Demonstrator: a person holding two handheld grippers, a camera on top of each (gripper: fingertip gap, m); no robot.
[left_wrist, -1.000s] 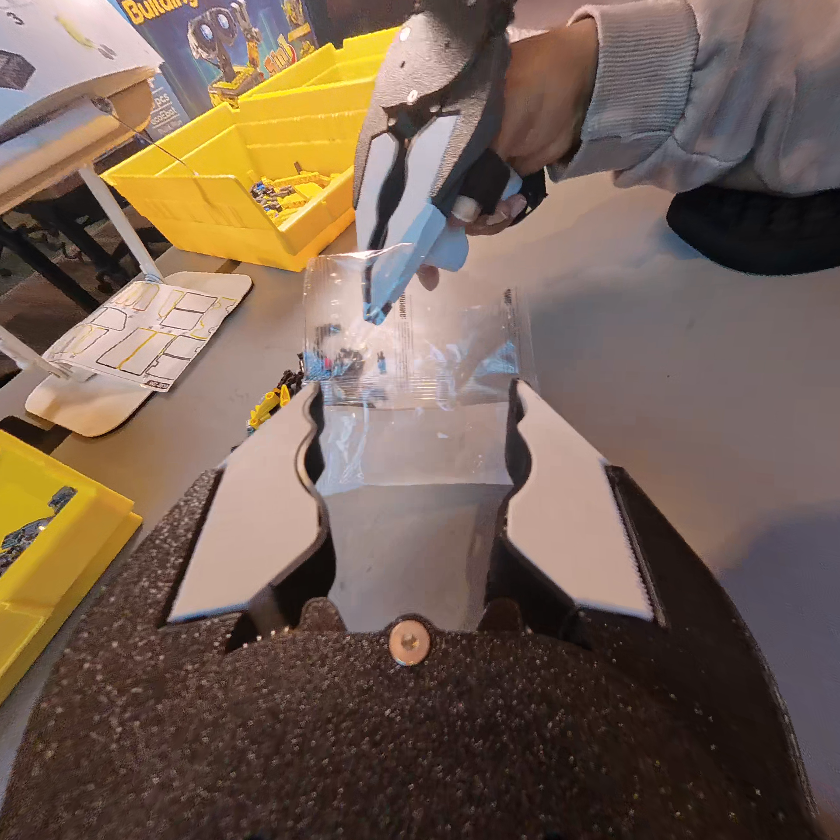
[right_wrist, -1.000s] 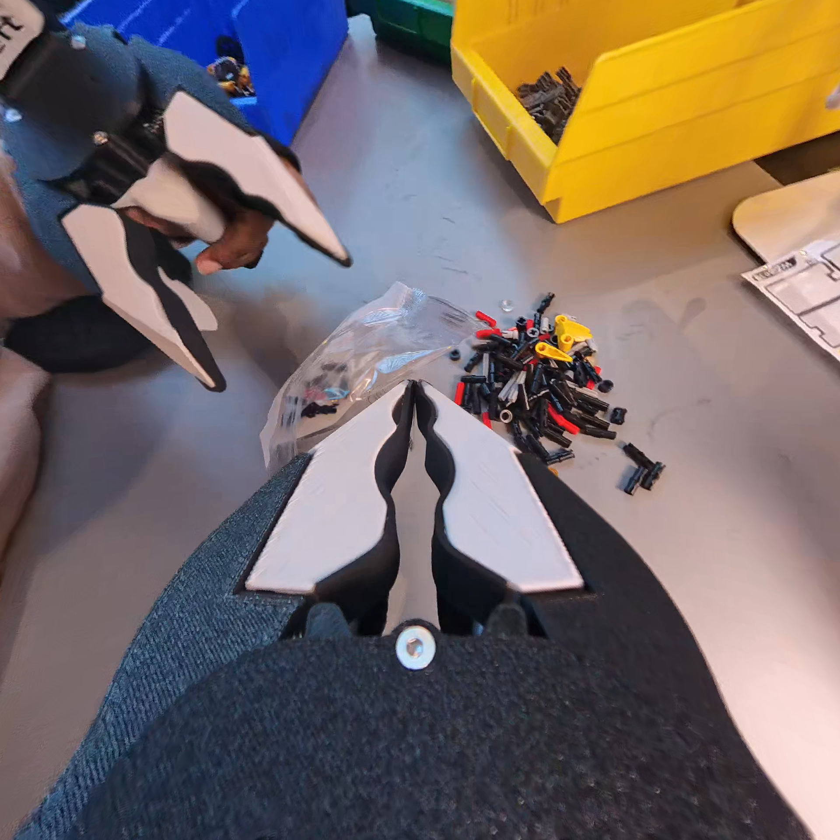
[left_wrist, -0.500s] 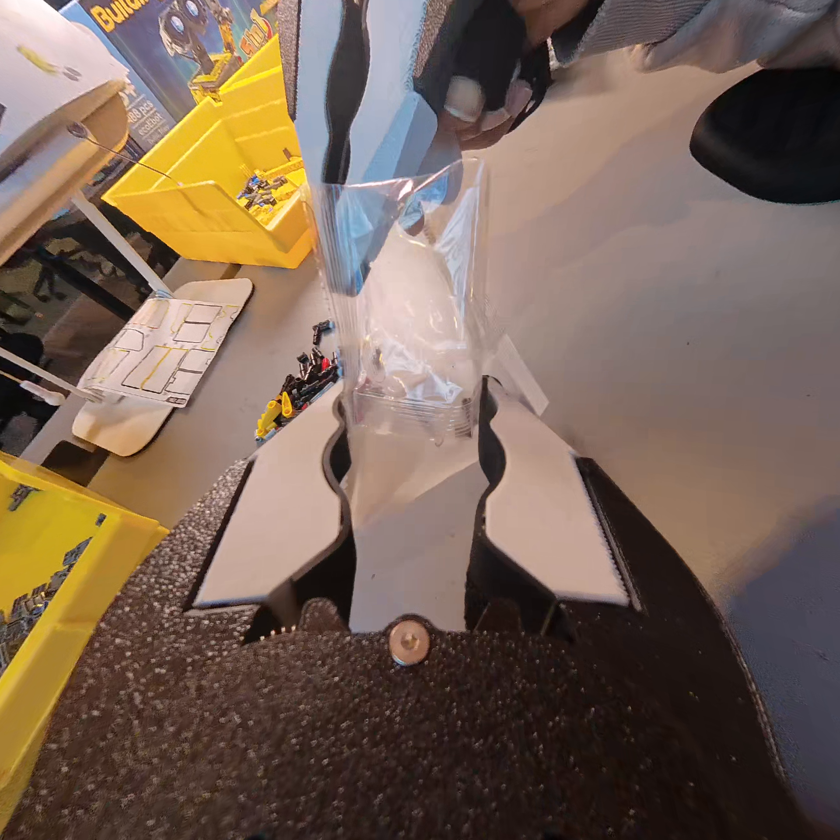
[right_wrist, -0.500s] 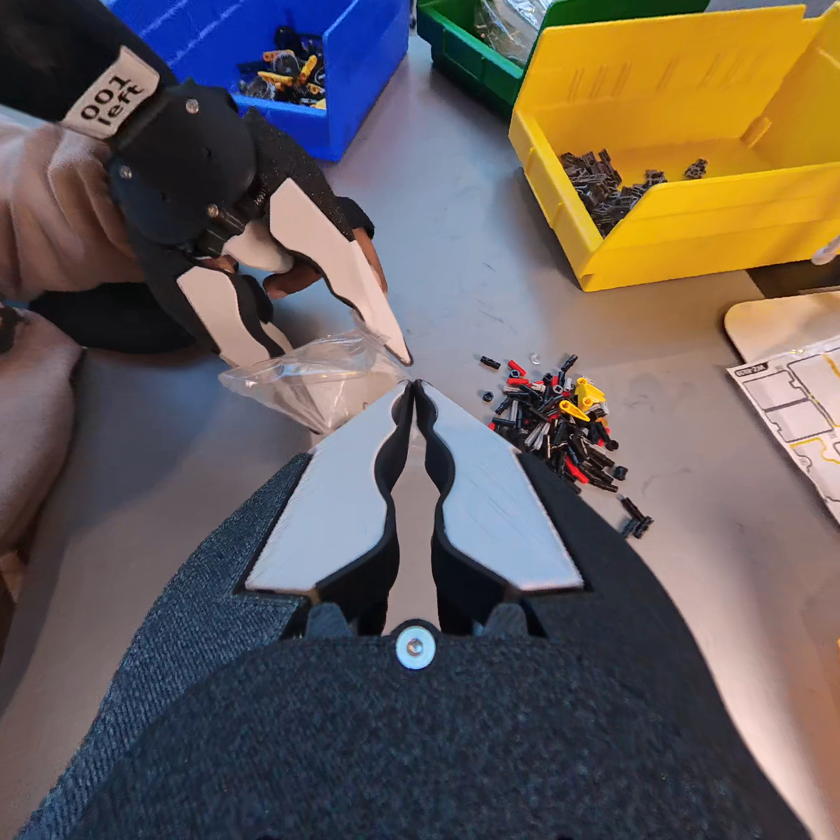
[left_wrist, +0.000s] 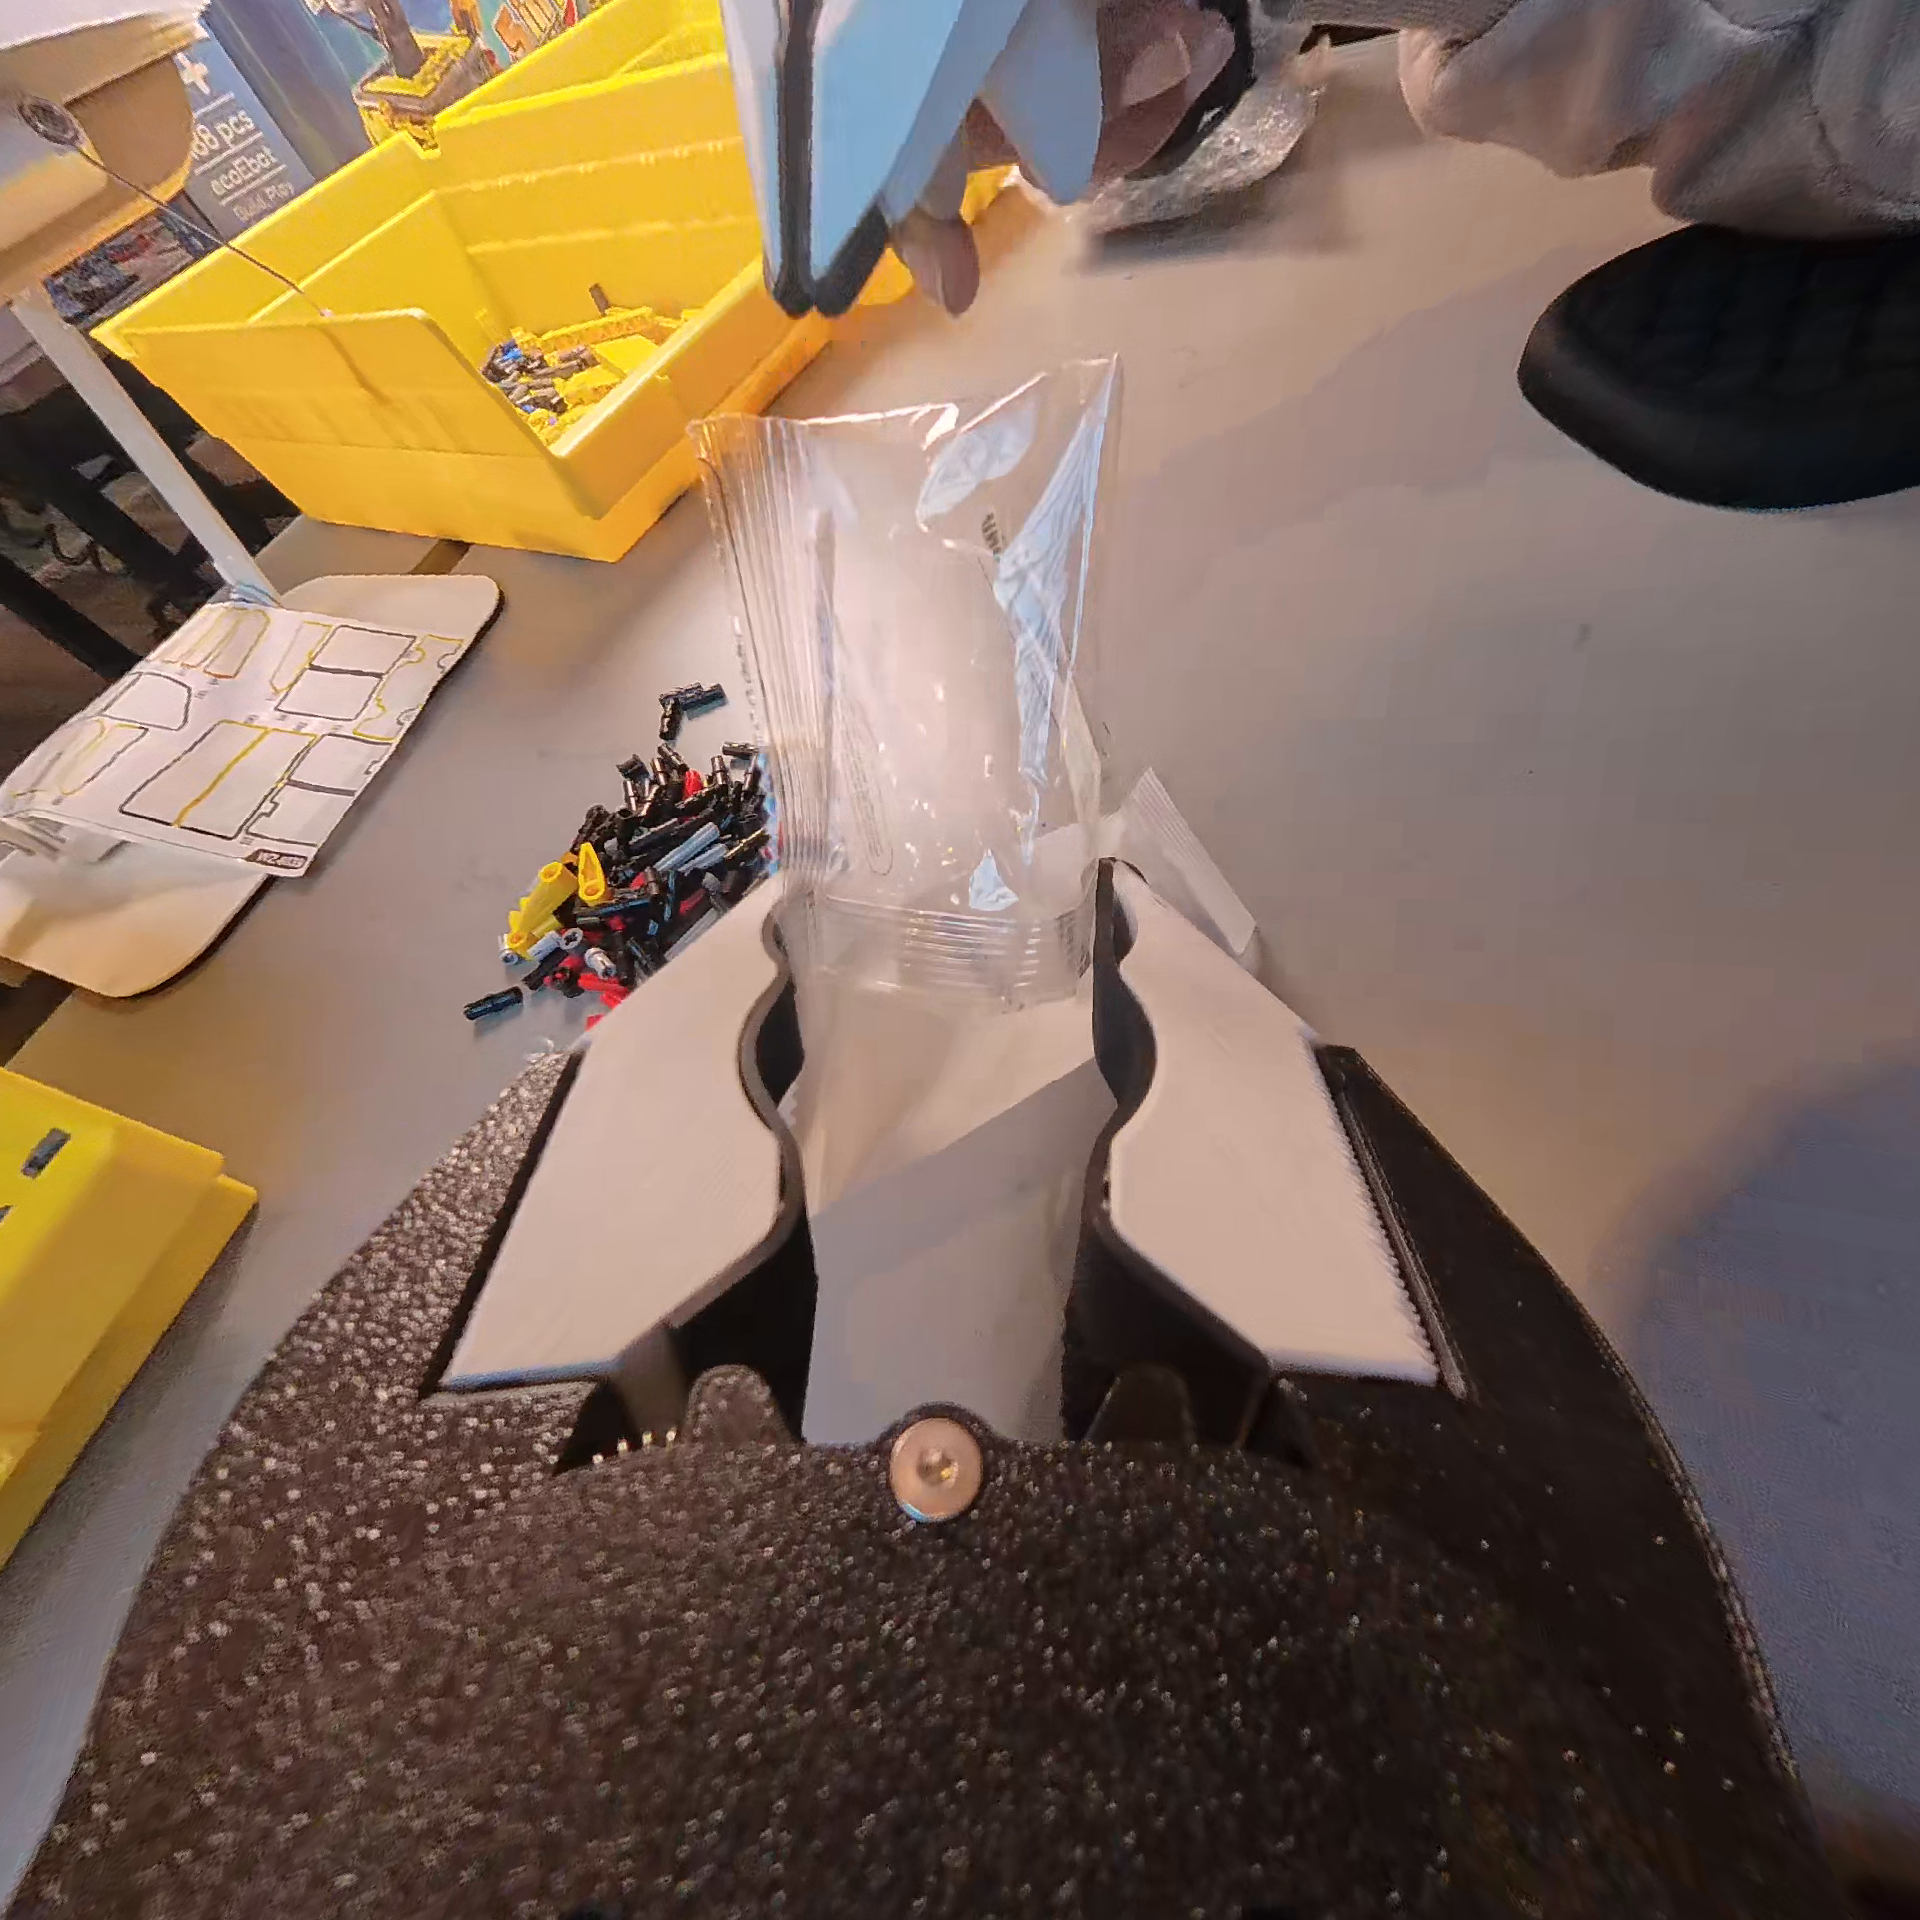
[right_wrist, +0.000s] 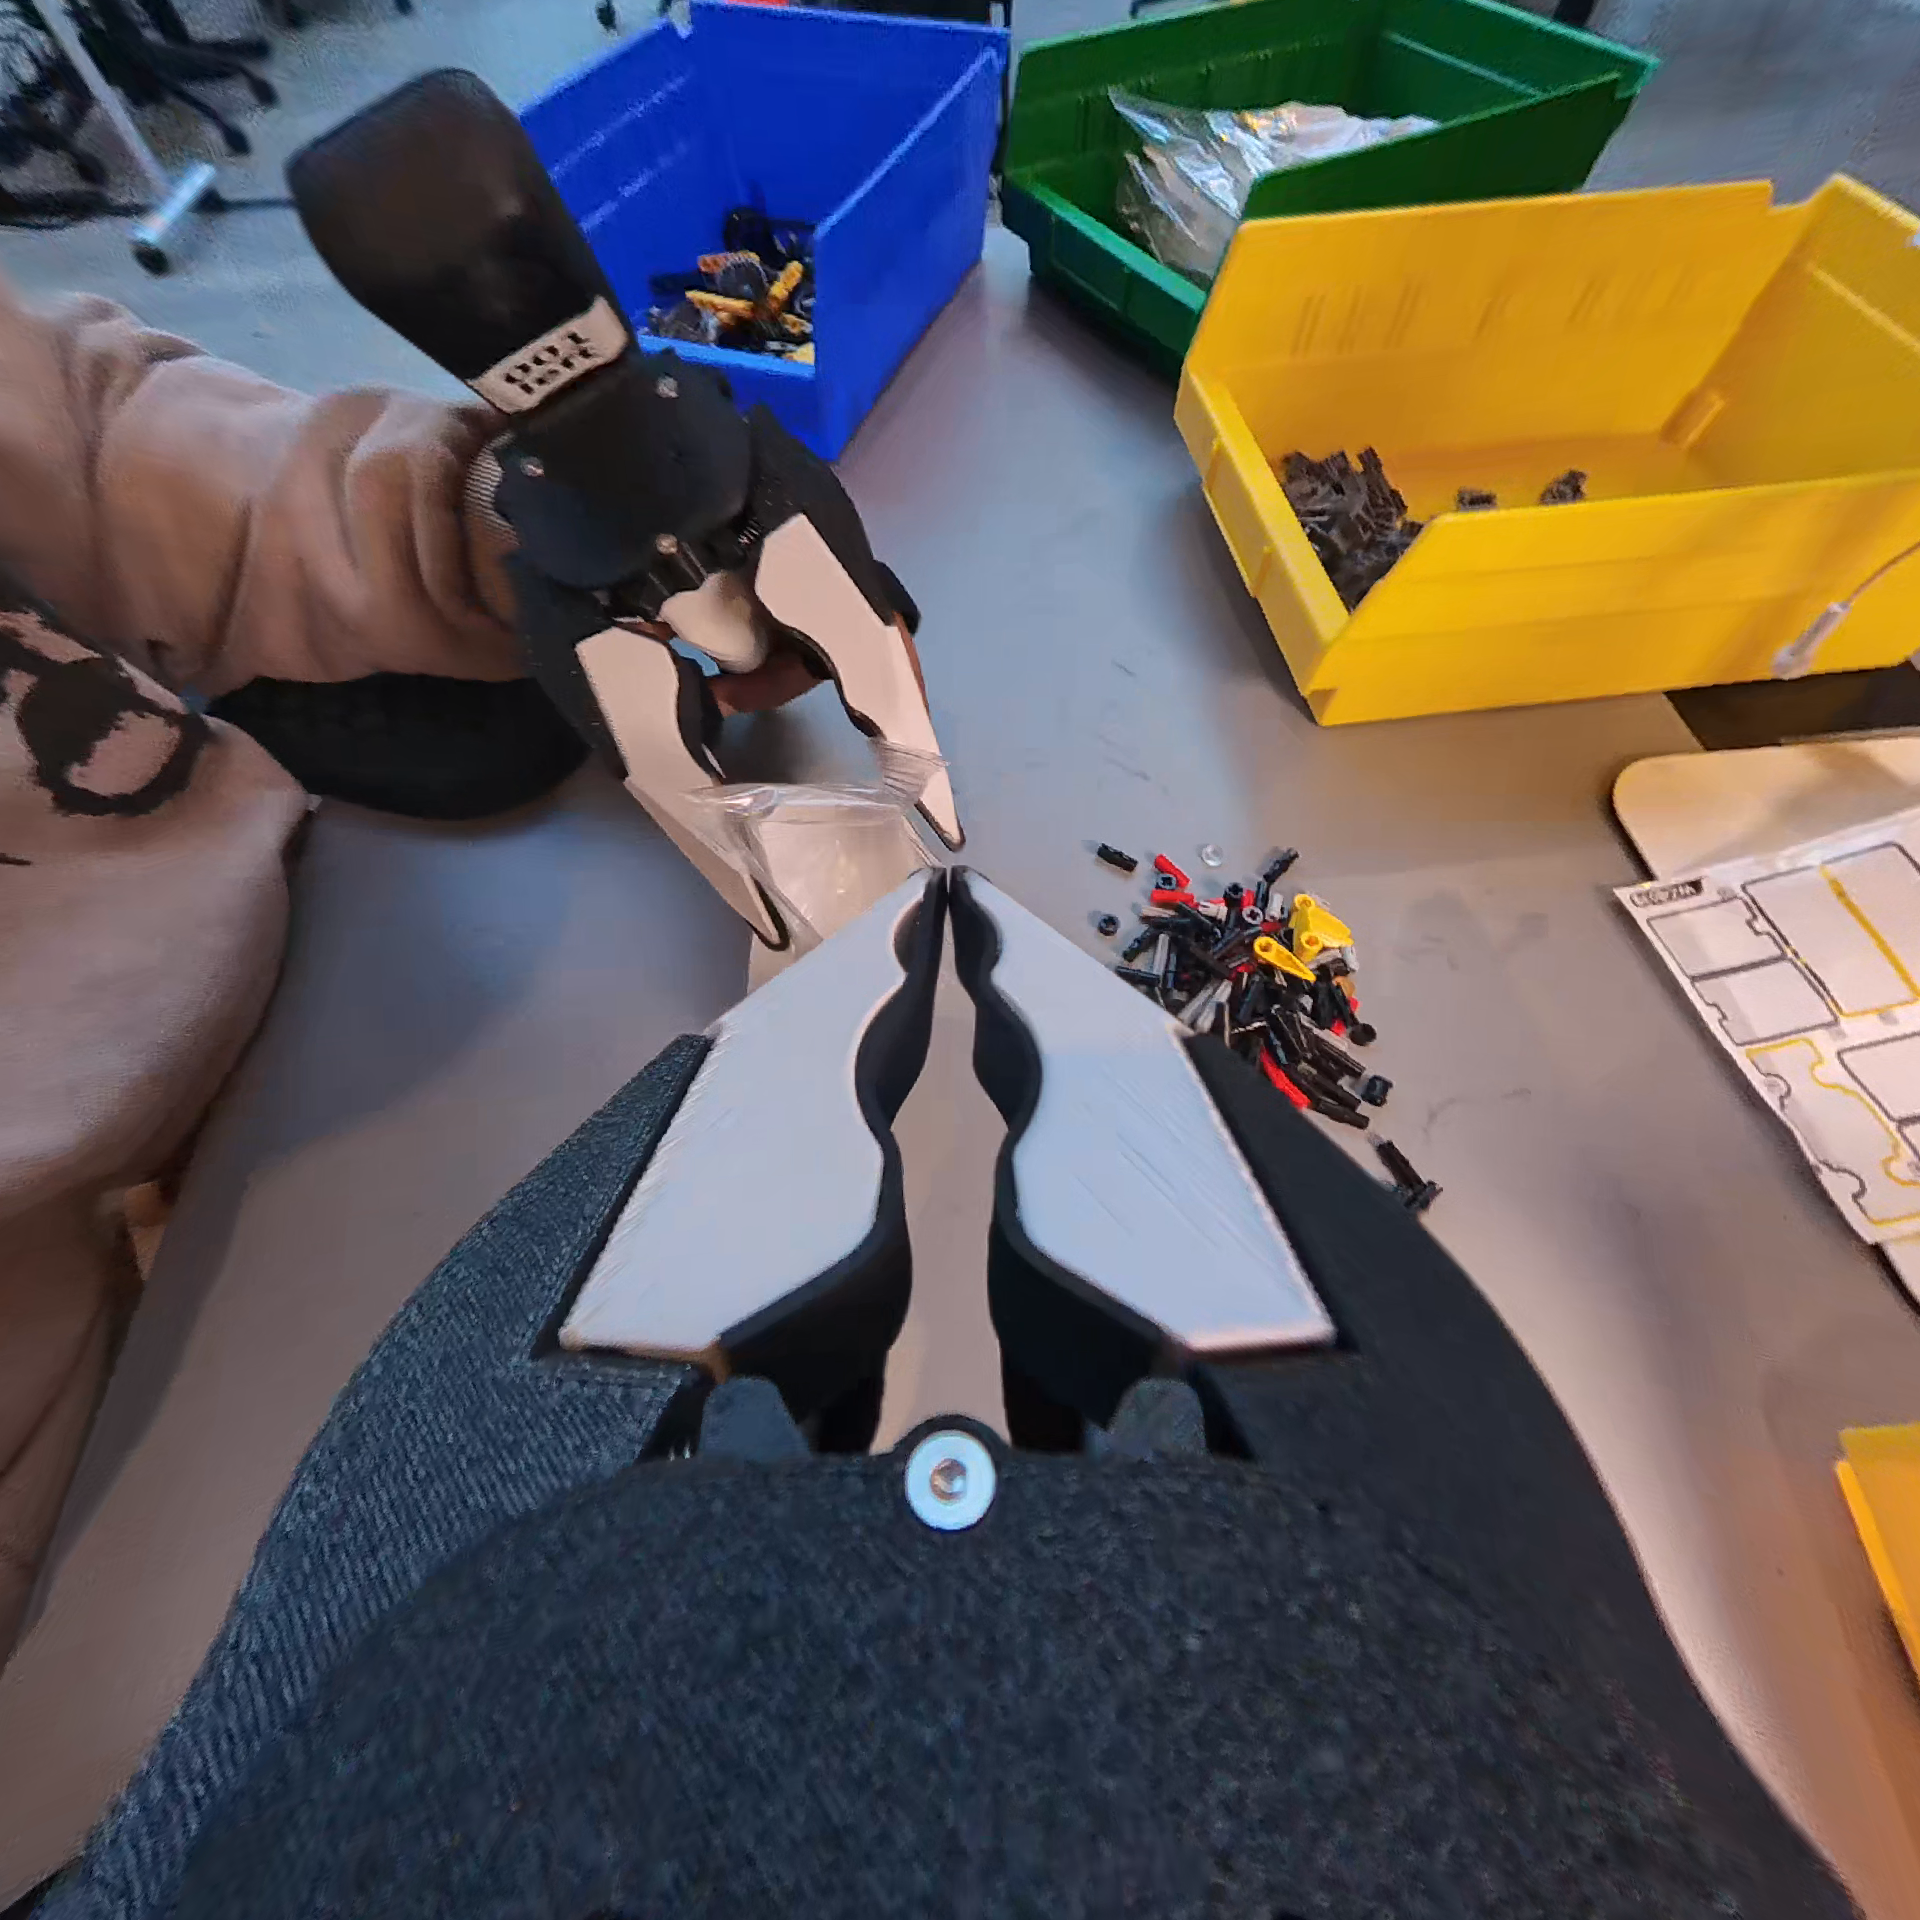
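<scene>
A clear plastic bag (left_wrist: 904, 675) stands upright between my left gripper's fingertips. It looks empty. My left gripper (left_wrist: 940, 894) has its jaws part closed, pressing on the bag's two side edges near its lower seam. My right gripper (right_wrist: 948, 875) is shut. In the left wrist view it (left_wrist: 821, 301) hangs just above the bag's top edge, with a gap showing between them. The right wrist view shows the bag (right_wrist: 821, 831) between the left gripper's (right_wrist: 857, 883) fingers. A pile of small black, red and yellow parts (left_wrist: 644, 862) (right_wrist: 1247, 977) lies on the grey table beside the bag.
A yellow bin (right_wrist: 1558, 623) with black parts, a blue bin (right_wrist: 904, 208) and a green bin (right_wrist: 1091, 260) stand at the back. Another yellow bin (left_wrist: 416, 416) and a printed sheet (left_wrist: 229, 727) lie to the left. A black pad (left_wrist: 1714, 364) lies near the person's sleeve. My hands' fingertips stand some 9 centimeters from each other.
The right gripper lifted the bag from lying flat to upright and now sits above its top edge. The left jaws closed in on the bag. The parts seen inside it no longer show.
</scene>
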